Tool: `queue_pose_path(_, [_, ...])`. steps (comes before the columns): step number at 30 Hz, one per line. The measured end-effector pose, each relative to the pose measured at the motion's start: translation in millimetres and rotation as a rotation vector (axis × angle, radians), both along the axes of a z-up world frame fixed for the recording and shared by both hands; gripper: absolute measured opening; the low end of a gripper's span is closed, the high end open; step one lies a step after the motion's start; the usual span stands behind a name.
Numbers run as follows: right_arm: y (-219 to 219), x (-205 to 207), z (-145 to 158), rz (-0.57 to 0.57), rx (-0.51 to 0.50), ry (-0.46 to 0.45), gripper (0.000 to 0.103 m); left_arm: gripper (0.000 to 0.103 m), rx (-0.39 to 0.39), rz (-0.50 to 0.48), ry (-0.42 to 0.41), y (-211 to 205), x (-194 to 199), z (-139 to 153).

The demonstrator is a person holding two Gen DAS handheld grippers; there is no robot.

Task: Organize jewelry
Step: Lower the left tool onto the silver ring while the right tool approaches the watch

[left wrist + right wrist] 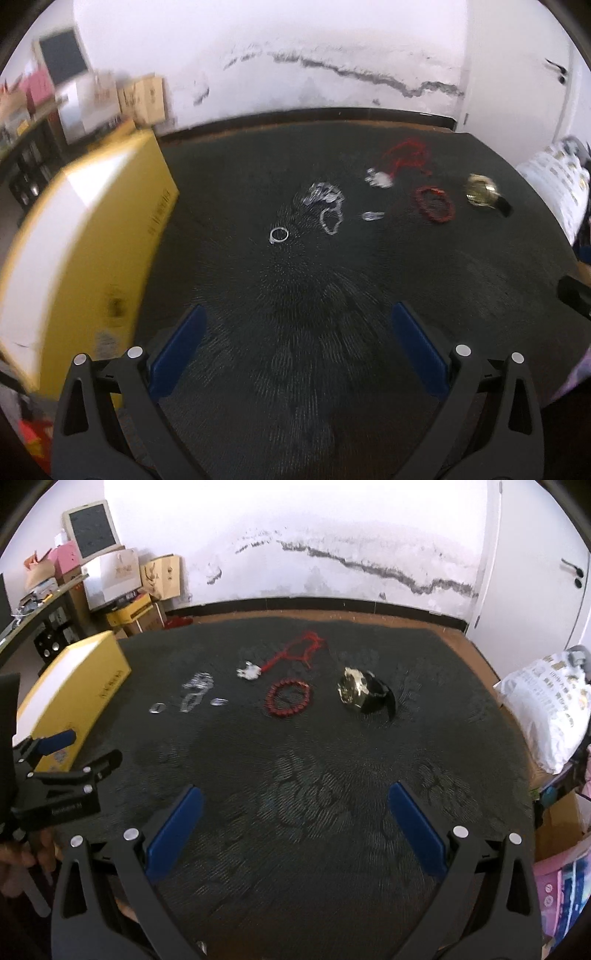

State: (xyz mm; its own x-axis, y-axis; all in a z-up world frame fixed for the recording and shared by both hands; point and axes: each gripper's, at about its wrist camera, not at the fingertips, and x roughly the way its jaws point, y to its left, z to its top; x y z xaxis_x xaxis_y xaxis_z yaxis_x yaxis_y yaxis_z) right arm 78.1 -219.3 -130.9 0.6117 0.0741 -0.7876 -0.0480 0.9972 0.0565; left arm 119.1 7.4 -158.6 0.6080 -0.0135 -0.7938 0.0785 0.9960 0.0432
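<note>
both tongs, left tongs (pixel 295 343) and right tongs (pixel 293 823), gape wide and empty; approach the silver ring (pixel 279 235) low, pinching its rim.

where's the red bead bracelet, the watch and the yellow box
bead bracelet (pixel 289 699): right wrist view, on the near arc of beads
watch (pixel 352 689): right wrist view, on the gold face
yellow box (pixel 75 686): right wrist view, on its white top
</note>
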Motion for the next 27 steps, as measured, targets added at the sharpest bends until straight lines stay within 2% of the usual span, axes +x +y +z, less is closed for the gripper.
queue_pose_path(2, [-9.3, 18.4, -14.3, -0.015, -0.009, 0.013, 0.097, 0.098, -0.031, 0.021, 0.046, 6.1, 23.6, -21.4])
queue_pose_path(9, [-52.4, 85.2, -71.2, -0.101, -0.026, 0.118, 0.097, 0.098, -0.017, 0.021, 0.075, 7.9, 71.8, -60.4])
queue_pose_path(10, [-54.6, 89.8, -75.0, -0.104, -0.03, 0.124, 0.097, 0.098, 0.005, 0.015, 0.031, 5.4, 72.6, -59.2])
queue_pose_path(11, [-57.7, 95.7, -79.8, -0.11, -0.04, 0.139, 0.098, 0.098, -0.004, 0.011, 0.039, 5.0, 75.6, -58.0])
queue_pose_path(19, [-68.8, 146.2, -92.2, -0.118, -0.039, 0.14, 0.098, 0.098, -0.007, 0.01, 0.029, 2.8, 97.8, -59.8])
queue_pose_path(27, [-77.4, 167.4, -93.1, -0.101, -0.032, 0.115, 0.098, 0.098, -0.011, 0.013, 0.028, 3.4, 103.3, -62.8])
